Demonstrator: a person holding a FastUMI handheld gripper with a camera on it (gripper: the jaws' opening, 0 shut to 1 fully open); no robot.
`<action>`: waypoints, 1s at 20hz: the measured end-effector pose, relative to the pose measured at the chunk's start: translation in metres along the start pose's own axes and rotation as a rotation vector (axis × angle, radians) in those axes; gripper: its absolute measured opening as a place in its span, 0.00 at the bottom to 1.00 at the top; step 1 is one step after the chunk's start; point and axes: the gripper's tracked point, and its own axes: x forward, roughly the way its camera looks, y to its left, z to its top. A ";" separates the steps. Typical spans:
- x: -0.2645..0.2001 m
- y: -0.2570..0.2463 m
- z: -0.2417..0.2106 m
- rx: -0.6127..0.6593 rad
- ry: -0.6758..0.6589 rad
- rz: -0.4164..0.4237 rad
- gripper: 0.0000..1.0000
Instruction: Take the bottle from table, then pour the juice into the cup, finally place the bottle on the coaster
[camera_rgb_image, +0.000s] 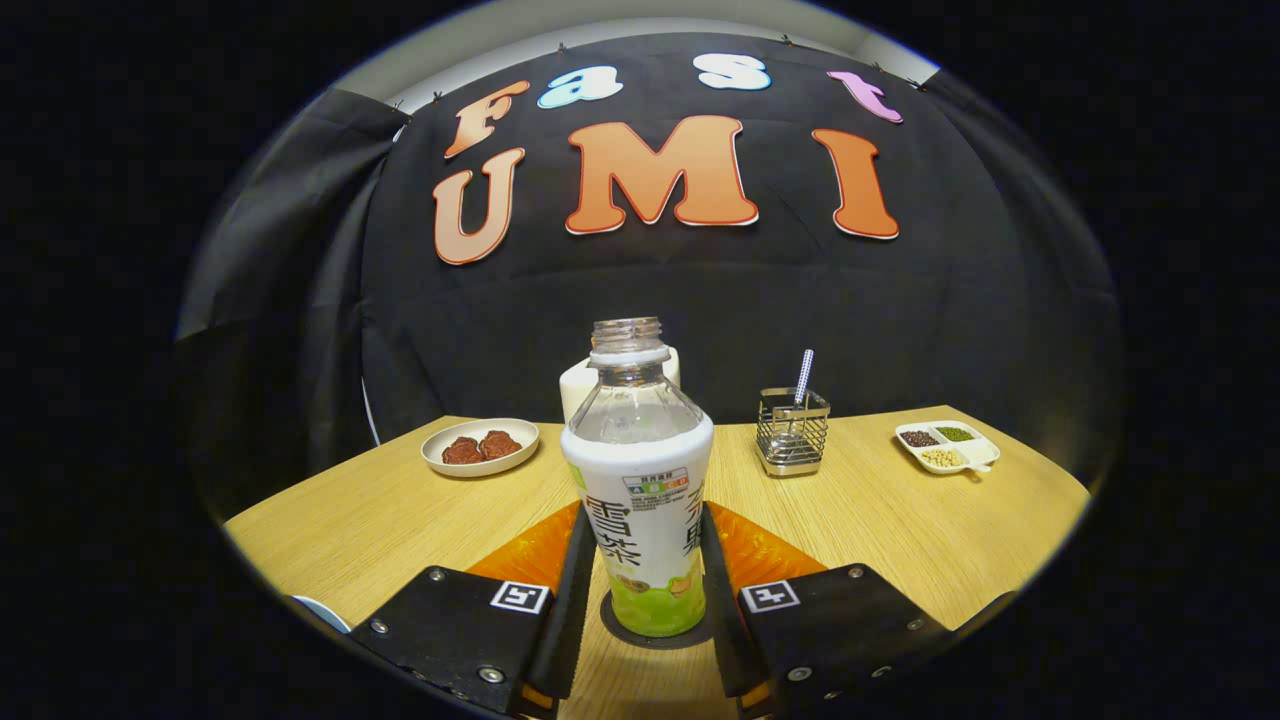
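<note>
An uncapped clear bottle (640, 470) with a white and green label stands upright between my fingers. Its base rests on a dark round coaster (614, 626) on the wooden table. My gripper (648, 520) is shut on the bottle, with both fingers pressed against the sides of the label. The upper part of the bottle looks empty. A white cup (574, 386) stands just beyond the bottle, mostly hidden by it. An orange mat (530, 555) lies under the finger area on both sides of the bottle.
Beyond the fingers to the left, a plate (480, 447) holds reddish-brown food. A wire metal holder (792, 432) with a utensil stands to the right, and a white divided dish (946, 446) of beans farther right. The table's (900, 520) back edge meets the black cloth wall.
</note>
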 end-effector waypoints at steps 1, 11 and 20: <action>0.001 -0.003 -0.002 -0.007 0.001 -0.010 0.55; -0.016 -0.004 0.011 0.087 0.009 0.009 0.75; -0.110 0.006 0.093 0.028 -0.085 0.079 0.97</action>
